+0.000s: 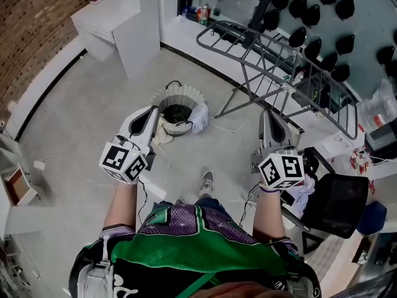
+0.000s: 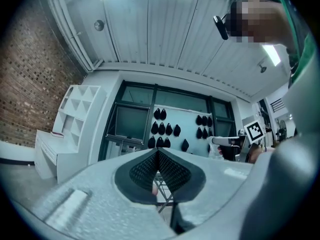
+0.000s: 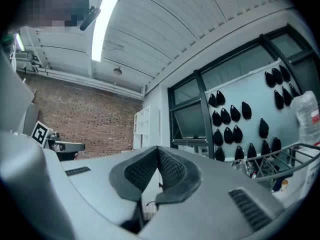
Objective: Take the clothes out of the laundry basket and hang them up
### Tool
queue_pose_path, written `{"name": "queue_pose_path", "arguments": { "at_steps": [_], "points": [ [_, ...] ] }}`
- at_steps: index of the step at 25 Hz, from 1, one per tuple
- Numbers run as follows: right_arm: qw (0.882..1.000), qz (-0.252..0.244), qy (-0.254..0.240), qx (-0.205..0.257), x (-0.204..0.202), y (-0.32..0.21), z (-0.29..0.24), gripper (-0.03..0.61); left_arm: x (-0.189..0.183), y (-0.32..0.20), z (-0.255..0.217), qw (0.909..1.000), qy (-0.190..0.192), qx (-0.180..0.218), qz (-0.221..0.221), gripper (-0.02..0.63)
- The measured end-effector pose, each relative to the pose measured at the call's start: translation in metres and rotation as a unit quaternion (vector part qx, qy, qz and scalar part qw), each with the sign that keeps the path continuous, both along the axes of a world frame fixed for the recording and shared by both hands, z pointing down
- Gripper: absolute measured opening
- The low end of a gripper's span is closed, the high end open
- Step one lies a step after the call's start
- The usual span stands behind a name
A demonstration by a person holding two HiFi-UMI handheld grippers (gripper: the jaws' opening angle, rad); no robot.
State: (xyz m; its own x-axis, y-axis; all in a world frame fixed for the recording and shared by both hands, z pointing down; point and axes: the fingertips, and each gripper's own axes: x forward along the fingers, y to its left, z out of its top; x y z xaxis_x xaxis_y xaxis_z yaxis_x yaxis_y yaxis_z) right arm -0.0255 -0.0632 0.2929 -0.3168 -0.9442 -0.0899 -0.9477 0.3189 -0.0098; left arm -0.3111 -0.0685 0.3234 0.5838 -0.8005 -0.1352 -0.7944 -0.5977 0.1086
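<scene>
Hovering nr basket [image 1: 171,95], jaws shut

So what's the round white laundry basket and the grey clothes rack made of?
Round white laundry basket: probably plastic, matte, with moulded ribbed walls. Grey clothes drying rack: looks like metal, thin straight rods and tube legs, dull coated finish.

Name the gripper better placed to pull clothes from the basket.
Left. The left gripper, shut, hovers by the white ribbed laundry basket holding dark clothes; the right gripper, also shut, is nearer the grey metal drying rack.
</scene>
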Motion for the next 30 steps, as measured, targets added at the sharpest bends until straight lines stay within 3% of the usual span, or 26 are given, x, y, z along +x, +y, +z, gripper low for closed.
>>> {"name": "queue_pose_path", "arguments": {
  "at_steps": [8, 10, 17, 23, 30],
  "points": [
    [0.999, -0.045, 0.001, 0.027, 0.000, -0.074, -0.005, 0.010, 0.021, -0.039, -0.005, 0.9996, -0.011, 0.014, -0.019, 0.017],
    [0.998, -0.062, 0.004, 0.027, -0.003, -0.092, -0.007, 0.085, 0.025, -0.049, -0.007, 0.9995, -0.014, 0.015, -0.025, 0.017],
    [0.995, -0.097, 0.017, 0.014, -0.011, -0.134, 0.001, 0.234, 0.038, -0.076, -0.008, 0.9992, -0.022, 0.013, -0.029, 0.017],
    [0.994, -0.107, 0.019, -0.001, -0.014, -0.155, 0.026, 0.236, 0.046, -0.092, 0.006, 0.9990, -0.036, 0.003, -0.027, 0.017],
    [0.990, -0.123, 0.029, -0.058, -0.014, -0.187, 0.104, 0.236, 0.061, -0.123, 0.052, 0.9975, -0.062, -0.026, -0.023, 0.017]
  ]
}}
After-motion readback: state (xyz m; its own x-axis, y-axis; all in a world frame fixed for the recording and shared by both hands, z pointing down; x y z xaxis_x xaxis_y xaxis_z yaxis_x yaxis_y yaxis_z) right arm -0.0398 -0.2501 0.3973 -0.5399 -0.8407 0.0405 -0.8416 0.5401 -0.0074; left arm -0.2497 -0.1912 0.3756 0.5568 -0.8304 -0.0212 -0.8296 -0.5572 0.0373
